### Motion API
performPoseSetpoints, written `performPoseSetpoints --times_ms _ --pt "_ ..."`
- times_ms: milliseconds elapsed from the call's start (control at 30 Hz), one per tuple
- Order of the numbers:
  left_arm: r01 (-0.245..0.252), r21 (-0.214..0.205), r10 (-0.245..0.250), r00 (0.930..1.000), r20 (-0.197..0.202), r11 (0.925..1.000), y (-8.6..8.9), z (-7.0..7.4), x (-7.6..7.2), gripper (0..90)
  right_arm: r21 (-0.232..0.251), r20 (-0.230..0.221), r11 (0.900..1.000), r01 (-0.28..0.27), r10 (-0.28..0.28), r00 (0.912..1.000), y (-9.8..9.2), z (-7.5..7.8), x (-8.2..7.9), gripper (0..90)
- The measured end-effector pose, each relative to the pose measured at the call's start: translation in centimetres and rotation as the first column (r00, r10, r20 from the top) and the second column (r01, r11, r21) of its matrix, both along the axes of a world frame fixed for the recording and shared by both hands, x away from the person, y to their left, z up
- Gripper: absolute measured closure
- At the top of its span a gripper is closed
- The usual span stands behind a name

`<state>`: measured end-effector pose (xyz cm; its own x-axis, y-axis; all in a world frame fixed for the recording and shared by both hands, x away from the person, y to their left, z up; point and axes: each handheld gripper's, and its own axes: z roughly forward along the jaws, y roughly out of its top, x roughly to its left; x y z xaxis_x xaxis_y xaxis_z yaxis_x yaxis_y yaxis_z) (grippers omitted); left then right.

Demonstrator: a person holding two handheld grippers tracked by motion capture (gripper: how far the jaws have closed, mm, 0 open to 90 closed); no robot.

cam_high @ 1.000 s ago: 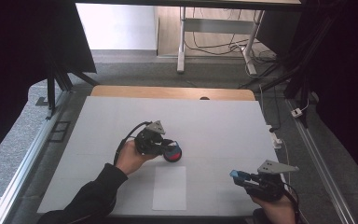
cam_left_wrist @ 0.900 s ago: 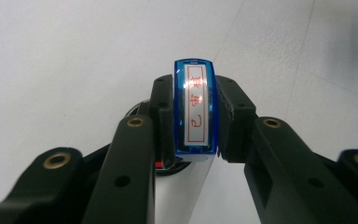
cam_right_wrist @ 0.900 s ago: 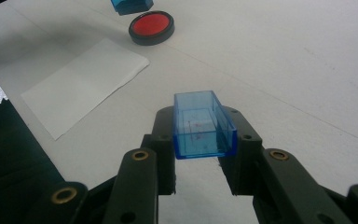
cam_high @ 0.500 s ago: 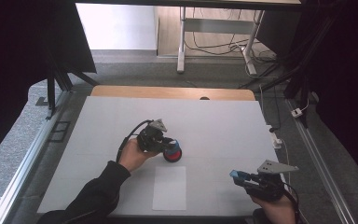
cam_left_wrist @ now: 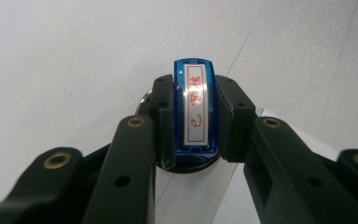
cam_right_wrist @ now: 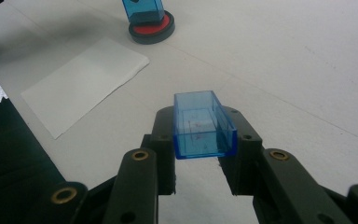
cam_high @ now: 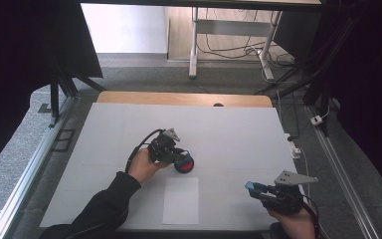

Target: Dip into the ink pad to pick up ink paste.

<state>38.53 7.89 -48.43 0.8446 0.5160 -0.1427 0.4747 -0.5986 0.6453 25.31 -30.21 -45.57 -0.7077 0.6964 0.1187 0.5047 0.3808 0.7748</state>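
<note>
On the wide pale desk [cam_high: 229,129], near its front edge: a white sheet of paper [cam_high: 180,200], flat and bare. Just past the sheet's far corner: a round, black-rimmed red ink pad [cam_high: 185,164]. Standing upright on that pad: a clear blue stamp [cam_left_wrist: 195,107] with a red-lettered label on top, clenched from both sides in the left tool [cam_high: 178,155]. Well apart at the front right of the desk: the right tool [cam_high: 261,190], clamped on the stamp's empty blue cap [cam_right_wrist: 200,123] and held clear of the surface.

Step in hand, by the look of it: inking the stamp.

- Best done with a straight downward press, the stamp face flat on the red felt and no rocking, so the ink takes evenly.
- Better a firm dab than a grind.
- Then a vertical lift, slow enough to check that the light pad does not cling and come up with the stamp.
- Grip to be kept square on the stamp's sides, ready for a level landing on the paper close by.
- Cap best left parked where it is, out of the path.
</note>
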Motion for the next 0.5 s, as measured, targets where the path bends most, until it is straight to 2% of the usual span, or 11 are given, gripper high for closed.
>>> performPoseSetpoints --times_ms 233,333,500 --pt "-0.016 -0.003 0.016 0.9998 -0.007 0.9999 -0.19 -0.04 -0.04 71.0 -0.004 0.0 1.0 0.0 0.0 1.0 0.03 0.0 -0.01 68.7" --pt "-0.011 0.015 0.011 0.9999 0.011 0.9998 -0.38 0.03 -0.27 71.0 -0.004 -0.001 1.0 0.0 0.0 1.0 0.04 -0.01 0.01 68.7" --pt "-0.001 0.069 -0.004 0.9979 0.065 0.9976 -1.02 0.23 -0.91 71.0 -0.005 -0.002 1.0 -0.001 0.001 1.0 0.05 -0.01 0.01 68.7"
